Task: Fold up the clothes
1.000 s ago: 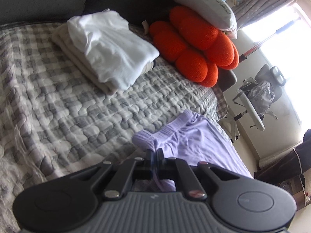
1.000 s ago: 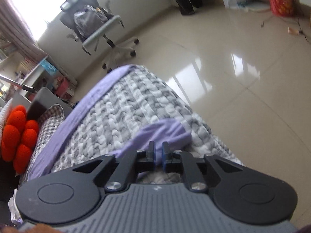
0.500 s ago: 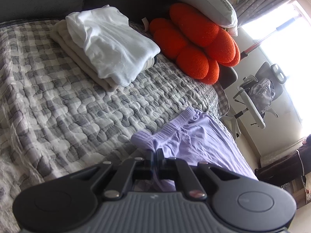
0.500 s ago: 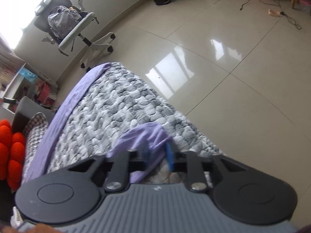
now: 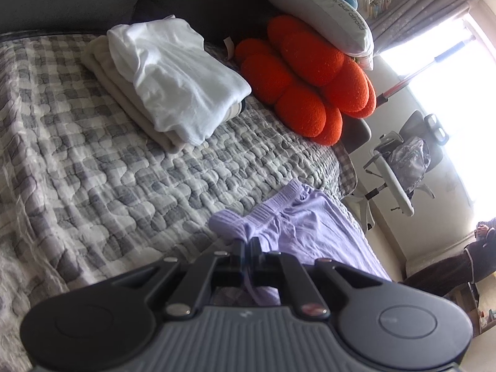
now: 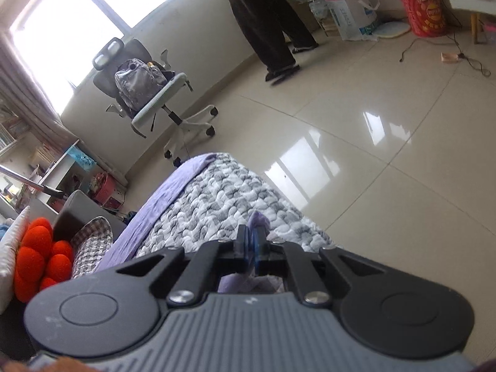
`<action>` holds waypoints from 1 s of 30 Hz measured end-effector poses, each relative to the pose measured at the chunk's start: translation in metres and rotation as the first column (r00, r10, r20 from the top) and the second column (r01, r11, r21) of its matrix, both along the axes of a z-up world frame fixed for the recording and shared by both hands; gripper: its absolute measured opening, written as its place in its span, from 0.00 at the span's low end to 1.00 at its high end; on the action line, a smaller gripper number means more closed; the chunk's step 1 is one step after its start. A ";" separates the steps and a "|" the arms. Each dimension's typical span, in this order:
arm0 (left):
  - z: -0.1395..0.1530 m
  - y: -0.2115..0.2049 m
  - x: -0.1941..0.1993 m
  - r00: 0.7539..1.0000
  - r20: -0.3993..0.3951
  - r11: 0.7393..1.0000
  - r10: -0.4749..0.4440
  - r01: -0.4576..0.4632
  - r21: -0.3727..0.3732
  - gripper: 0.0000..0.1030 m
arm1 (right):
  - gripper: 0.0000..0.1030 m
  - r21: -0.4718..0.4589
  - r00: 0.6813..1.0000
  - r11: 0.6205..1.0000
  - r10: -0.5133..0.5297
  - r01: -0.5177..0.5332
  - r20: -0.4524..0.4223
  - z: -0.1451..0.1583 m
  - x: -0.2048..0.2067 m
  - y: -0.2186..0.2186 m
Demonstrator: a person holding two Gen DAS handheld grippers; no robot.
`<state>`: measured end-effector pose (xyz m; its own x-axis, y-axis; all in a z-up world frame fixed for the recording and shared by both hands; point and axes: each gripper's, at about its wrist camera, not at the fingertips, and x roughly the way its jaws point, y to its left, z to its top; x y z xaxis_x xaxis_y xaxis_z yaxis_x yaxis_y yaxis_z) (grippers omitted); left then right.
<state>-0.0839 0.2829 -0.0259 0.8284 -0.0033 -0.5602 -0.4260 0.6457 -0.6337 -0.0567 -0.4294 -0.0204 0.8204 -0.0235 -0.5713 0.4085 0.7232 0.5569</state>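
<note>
On the checked quilt (image 5: 130, 186), lilac shorts (image 5: 310, 226) lie along the edge nearest the office chair (image 5: 400, 167). Left gripper (image 5: 247, 245) clamps their waistband; right gripper (image 6: 251, 235) pinches the lilac fabric's other end.

Your left wrist camera sits low behind the left gripper (image 5: 247, 243), close over the checked quilt (image 5: 102, 167), looking across the bed toward the orange cushion (image 5: 305, 86) and window. Your right wrist camera rides behind the right gripper (image 6: 251, 241), facing past the bed's edge over the tiled floor (image 6: 387, 161). Both views share the office chair (image 6: 145, 93), cushion, quilt and lilac garment (image 5: 305, 223).
</note>
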 end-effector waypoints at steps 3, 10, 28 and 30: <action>-0.002 0.002 -0.003 1.000 0.006 1.000 0.008 -0.008 -0.021 0.02 | 0.05 0.039 0.998 0.999 0.014 -0.012 -0.061 -0.009 0.008 -0.004; -0.014 0.006 -0.004 1.000 -0.016 1.000 -0.001 0.001 -0.028 0.02 | 0.05 -0.005 0.997 0.998 0.064 -0.065 -0.038 -0.002 -0.004 0.001; -0.030 0.014 -0.005 0.999 -0.041 0.998 -0.036 0.034 -0.050 0.02 | 0.15 0.061 0.988 0.998 0.003 0.006 -0.153 -0.028 -0.018 -0.017; -0.030 0.014 -0.005 0.998 -0.041 0.998 -0.040 0.038 -0.050 0.02 | 0.28 0.107 0.988 0.994 -0.014 0.031 -0.156 -0.031 -0.023 -0.020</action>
